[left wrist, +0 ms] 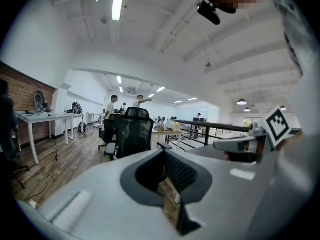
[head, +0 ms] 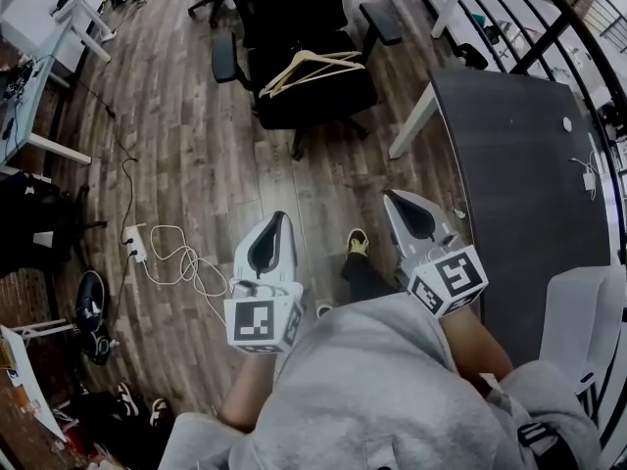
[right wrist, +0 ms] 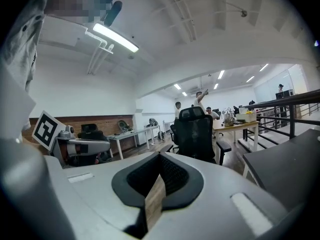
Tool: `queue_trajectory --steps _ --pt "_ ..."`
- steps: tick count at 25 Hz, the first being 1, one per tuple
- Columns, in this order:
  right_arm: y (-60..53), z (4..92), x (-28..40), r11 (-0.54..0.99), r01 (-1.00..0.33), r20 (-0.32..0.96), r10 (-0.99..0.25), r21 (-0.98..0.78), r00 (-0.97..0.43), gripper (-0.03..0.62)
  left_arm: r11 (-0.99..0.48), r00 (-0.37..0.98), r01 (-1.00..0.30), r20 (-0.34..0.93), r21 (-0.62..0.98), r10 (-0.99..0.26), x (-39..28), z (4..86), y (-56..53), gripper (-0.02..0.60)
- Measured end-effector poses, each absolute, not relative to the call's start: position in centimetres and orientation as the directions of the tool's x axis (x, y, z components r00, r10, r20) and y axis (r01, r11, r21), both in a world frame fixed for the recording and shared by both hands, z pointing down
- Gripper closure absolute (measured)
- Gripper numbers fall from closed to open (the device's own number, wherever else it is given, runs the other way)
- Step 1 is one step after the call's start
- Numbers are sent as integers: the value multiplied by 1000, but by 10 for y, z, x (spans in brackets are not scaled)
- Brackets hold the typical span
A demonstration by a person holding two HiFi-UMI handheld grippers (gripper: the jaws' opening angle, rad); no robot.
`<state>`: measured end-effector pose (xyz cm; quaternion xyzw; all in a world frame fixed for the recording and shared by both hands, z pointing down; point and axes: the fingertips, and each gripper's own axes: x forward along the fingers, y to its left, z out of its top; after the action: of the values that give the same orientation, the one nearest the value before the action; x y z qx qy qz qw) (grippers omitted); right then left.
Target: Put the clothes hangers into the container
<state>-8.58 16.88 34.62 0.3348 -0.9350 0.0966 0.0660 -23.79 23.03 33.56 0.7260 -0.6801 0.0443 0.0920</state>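
Observation:
Pale wooden clothes hangers (head: 312,67) lie on the seat of a black office chair (head: 323,96), far ahead of me on the wooden floor. I hold both grippers close to my body, well short of that chair. My left gripper (head: 280,216) is shut with nothing in it, its jaws meeting at the tip (left wrist: 162,152). My right gripper (head: 390,196) is also shut and empty (right wrist: 160,155). Both gripper views look level across the room at the chair's back (left wrist: 131,134) (right wrist: 195,131). No container shows in any view.
A dark table (head: 529,184) runs along the right, with a white chair (head: 583,321) beside it. A power strip with a coiled cable (head: 137,246) lies on the floor at the left, near shoes (head: 90,302). White desks (head: 59,27) stand at the far left.

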Motion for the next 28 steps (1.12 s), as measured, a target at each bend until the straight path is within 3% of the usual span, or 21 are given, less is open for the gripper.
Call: queue_trajectory --steps 28 --pt "-20 341 -32 749 -617 89 -616 -241 -783 597 -13 11 -1000 203 -10 -979 -195 315 45 571"
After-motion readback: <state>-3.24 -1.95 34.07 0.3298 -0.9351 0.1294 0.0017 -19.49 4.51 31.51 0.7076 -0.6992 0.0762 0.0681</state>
